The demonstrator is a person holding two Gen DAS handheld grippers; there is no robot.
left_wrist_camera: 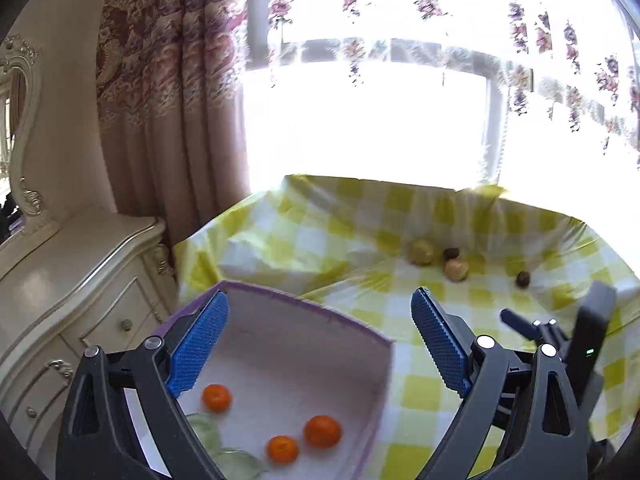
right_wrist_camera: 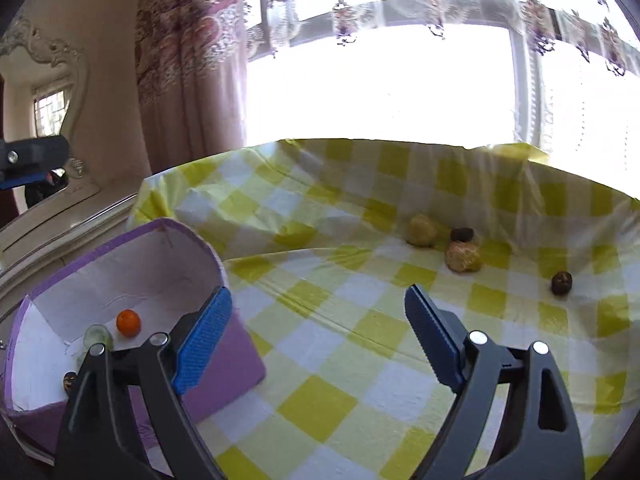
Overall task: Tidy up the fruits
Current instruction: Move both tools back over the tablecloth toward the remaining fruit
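The table (right_wrist_camera: 332, 360), covered in a yellow-and-white checked cloth, carries everything. The cloth is wrinkled and rises in loose folds along the far edge. Judged risk: a fingertip dragged low across a fold could snag the cloth and set the round fruits rolling.

The purple box (right_wrist_camera: 224, 364) stands at the near left corner of the table, its mouth open. Judged risk: its near wall is tall and looks soft, so a low approach could knock or tip it.

Loose fruits lie near the far edge: two yellowish fruits (right_wrist_camera: 422, 230) (right_wrist_camera: 463, 257), one touching or just beside a small dark fruit (right_wrist_camera: 462, 234), and another dark fruit (right_wrist_camera: 561, 283) apart toward the right edge. Judged risk: a grasp on one of the clustered three could push its neighbours away. Three oranges (left_wrist_camera: 322, 431) and pale green pieces (left_wrist_camera: 206, 428) already lie in the box.

The left gripper (left_wrist_camera: 320, 344) hangs above the box's right wall, fingers spread wide, holding nothing. The right gripper (right_wrist_camera: 318, 336) is raised over the near part of the table beside the box, pointing toward the loose fruits, fingers likewise wide apart and holding nothing.
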